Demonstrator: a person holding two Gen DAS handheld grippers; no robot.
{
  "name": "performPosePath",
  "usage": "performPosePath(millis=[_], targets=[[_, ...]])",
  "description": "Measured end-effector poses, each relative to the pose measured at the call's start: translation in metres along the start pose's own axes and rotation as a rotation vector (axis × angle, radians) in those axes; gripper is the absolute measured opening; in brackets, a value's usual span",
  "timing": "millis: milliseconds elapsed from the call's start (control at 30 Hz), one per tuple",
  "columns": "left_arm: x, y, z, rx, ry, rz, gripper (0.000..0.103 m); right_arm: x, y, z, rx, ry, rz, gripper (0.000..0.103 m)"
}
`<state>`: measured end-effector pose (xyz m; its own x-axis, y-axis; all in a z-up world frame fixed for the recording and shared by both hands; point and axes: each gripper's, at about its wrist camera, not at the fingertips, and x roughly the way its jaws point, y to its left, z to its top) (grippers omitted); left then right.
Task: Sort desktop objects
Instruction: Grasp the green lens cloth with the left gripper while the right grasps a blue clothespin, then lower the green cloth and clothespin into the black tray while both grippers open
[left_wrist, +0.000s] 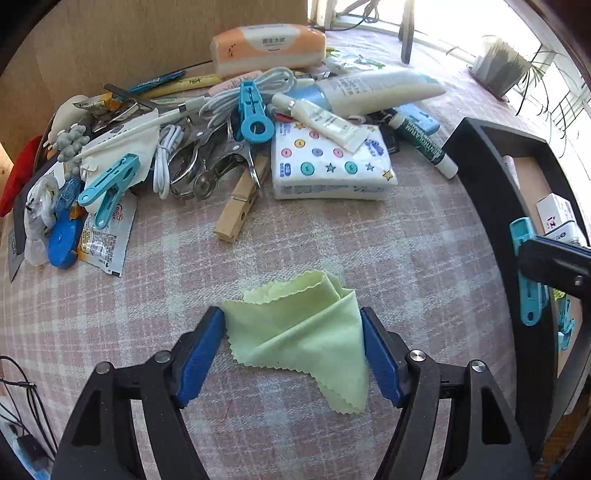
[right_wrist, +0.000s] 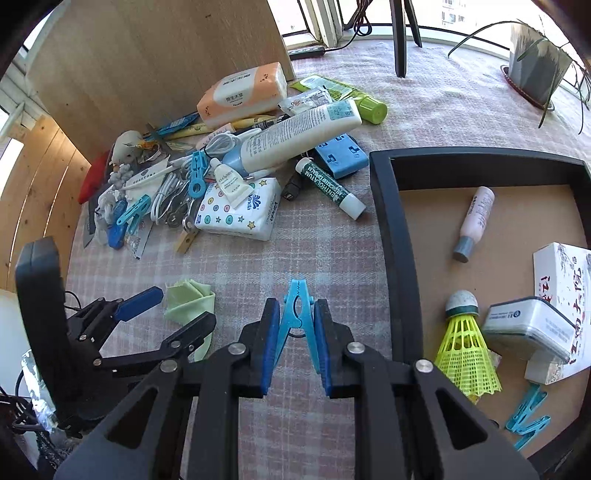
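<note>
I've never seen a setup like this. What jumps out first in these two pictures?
The jumbled pile of clutter at the back of the checked tablecloth. Nearer, the right gripper pinches a blue clothespin beside a black tray, while the left gripper stands open around a crumpled green cloth.

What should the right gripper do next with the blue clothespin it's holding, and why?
Probably carry it right, over the black tray's rim, and release there. The right gripper is shut on the blue clothespin above the tablecloth, and similar blue clips already lie in the tray. The left gripper stands open around the green cloth, out of that path.
</note>
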<state>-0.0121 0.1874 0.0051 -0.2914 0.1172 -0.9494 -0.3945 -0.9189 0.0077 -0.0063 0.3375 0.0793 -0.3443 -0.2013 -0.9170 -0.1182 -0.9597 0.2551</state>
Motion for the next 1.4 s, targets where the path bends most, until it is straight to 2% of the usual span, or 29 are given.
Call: performPosePath(millis=[67, 100, 133, 200, 333, 467, 533, 567, 733, 833, 1033, 1267, 1300, 1333, 1367, 1400], targets=[[0.001, -0.001, 0.0, -0.002, -0.019, -0.019, 0.059, -0.012, -0.005, -0.003, -0.006, -0.017, 0.0, 0.019], [0.0, -0.001, 0.0, -0.009, -0.018, -0.009, 0.044, -0.016, -0.005, -0.003, -0.008, -0.027, -0.002, 0.019], [-0.001, 0.0, 0.0, -0.014, -0.012, -0.018, 0.024, -0.02, -0.007, -0.003, -0.009, -0.037, -0.002, 0.019], [-0.004, 0.004, 0.001, -0.043, 0.008, -0.063, 0.016, -0.032, -0.015, -0.006, -0.006, -0.057, 0.002, 0.019], [-0.022, 0.003, -0.001, -0.048, -0.025, -0.093, 0.013, -0.06, -0.037, -0.016, -0.003, -0.092, -0.01, 0.019], [-0.05, -0.006, 0.004, -0.033, -0.063, -0.139, 0.013, -0.084, -0.07, -0.031, 0.015, -0.11, -0.047, 0.019], [-0.061, -0.023, 0.013, -0.006, -0.081, -0.169, 0.013, -0.095, -0.09, -0.04, 0.038, -0.117, -0.071, 0.019], [-0.07, -0.039, 0.03, 0.014, -0.091, -0.186, 0.013, -0.1, -0.1, -0.044, 0.05, -0.118, -0.083, 0.019], [-0.126, -0.105, 0.024, 0.141, -0.132, -0.247, 0.014, -0.119, -0.149, -0.068, 0.129, -0.12, -0.139, 0.019], [-0.14, -0.146, 0.018, 0.218, -0.142, -0.277, 0.014, -0.127, -0.171, -0.08, 0.168, -0.124, -0.16, 0.019], [-0.148, -0.206, 0.007, 0.33, -0.15, -0.308, 0.014, -0.14, -0.197, -0.094, 0.209, -0.14, -0.186, 0.019], [-0.149, -0.238, 0.001, 0.38, -0.148, -0.313, 0.015, -0.145, -0.208, -0.101, 0.216, -0.141, -0.2, 0.019], [-0.151, -0.241, 0.0, 0.387, -0.152, -0.317, 0.018, -0.145, -0.209, -0.101, 0.218, -0.14, -0.203, 0.019], [-0.151, -0.243, 0.0, 0.393, -0.156, -0.316, 0.031, -0.145, -0.21, -0.102, 0.222, -0.146, -0.202, 0.02], [-0.152, -0.246, -0.001, 0.4, -0.157, -0.308, 0.043, -0.145, -0.211, -0.102, 0.222, -0.147, -0.198, 0.024], [-0.153, -0.246, -0.002, 0.401, -0.165, -0.311, 0.065, -0.145, -0.211, -0.101, 0.222, -0.142, -0.196, 0.03]])
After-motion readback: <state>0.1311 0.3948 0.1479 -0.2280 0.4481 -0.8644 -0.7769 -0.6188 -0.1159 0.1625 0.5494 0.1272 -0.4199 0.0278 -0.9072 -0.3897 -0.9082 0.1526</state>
